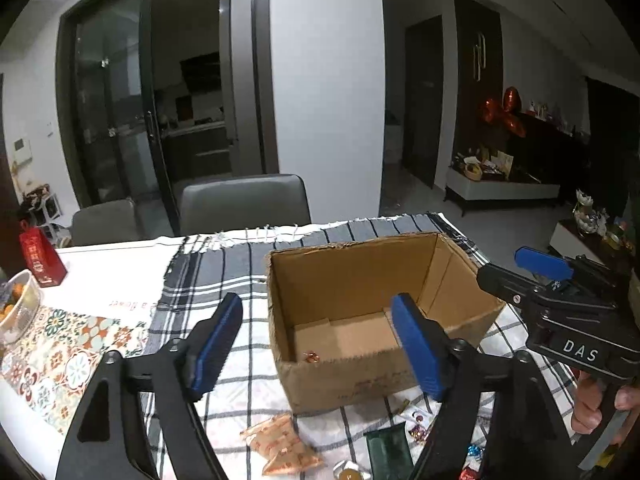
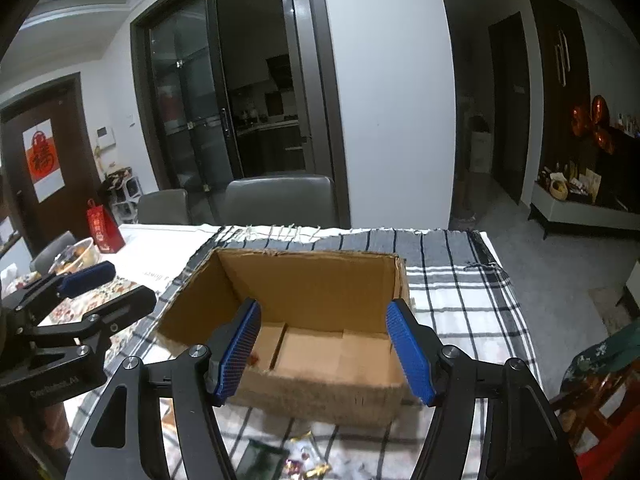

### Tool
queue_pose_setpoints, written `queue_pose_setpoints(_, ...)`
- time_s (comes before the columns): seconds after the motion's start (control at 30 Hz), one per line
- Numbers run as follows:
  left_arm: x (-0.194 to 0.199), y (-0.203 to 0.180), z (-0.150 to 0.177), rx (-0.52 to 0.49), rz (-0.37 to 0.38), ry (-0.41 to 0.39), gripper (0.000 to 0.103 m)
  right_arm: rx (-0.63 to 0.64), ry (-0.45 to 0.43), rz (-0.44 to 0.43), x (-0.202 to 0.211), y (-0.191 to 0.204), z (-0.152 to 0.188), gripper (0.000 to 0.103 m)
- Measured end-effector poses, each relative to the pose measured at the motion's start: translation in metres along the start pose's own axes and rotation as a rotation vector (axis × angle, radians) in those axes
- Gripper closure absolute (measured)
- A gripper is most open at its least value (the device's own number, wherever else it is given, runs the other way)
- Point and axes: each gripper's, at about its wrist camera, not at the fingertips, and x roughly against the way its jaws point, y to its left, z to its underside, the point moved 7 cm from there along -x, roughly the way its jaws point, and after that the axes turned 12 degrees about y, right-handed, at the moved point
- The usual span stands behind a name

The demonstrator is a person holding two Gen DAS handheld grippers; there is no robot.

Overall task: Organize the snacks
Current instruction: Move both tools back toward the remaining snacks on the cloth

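An open cardboard box (image 1: 360, 276) stands on the plaid cloth, also in the right wrist view (image 2: 304, 284). One small red wrapped candy (image 1: 312, 357) lies on its floor. My left gripper (image 1: 320, 344) is open and empty, hovering before the box. My right gripper (image 2: 324, 350) is open and empty, just above the box's near wall; it shows in the left wrist view (image 1: 540, 270). Loose snacks lie in front of the box: orange packets (image 1: 280, 444), a dark green packet (image 1: 390, 454), small wrapped candies (image 1: 418, 426).
The plaid cloth (image 2: 460, 280) covers the table's right part. A red gift bag (image 1: 42, 258) and a bowl of fruit (image 1: 18, 308) stand at the left. Grey chairs (image 2: 280, 200) stand behind the table. A patterned mat (image 1: 60, 344) lies at left.
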Motion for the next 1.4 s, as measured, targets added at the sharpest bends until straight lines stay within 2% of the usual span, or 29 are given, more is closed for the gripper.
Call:
queue_pose_setpoints(0.3,0.05,-0.004,0.027,0.017,-0.048,-0.063,0.023,0.053,-0.038,-0.025,0.043,0.016,0.033,0.037)
queue_pose_setpoints(0.67,0.075,-0.017,0.075,0.025,-0.023,-0.027,0.023,0.07,-0.027,-0.065,0.074,0.023,0.078,0.037)
queue_pose_setpoints(1.0,0.08,-0.032,0.127,0.043,-0.003,0.026,0.023,0.088,-0.014,-0.061,0.087,0.025,0.126,0.037)
queue_pose_setpoints(1.27,0.075,-0.033,0.163,0.077,-0.023,0.036,0.023,0.136,0.03,-0.051,0.079,0.031,0.162,0.037)
queue_pose_setpoints(1.4,0.069,-0.035,0.182,0.063,-0.051,0.044,0.023,0.165,0.057,-0.043,0.069,0.033,0.181,0.037)
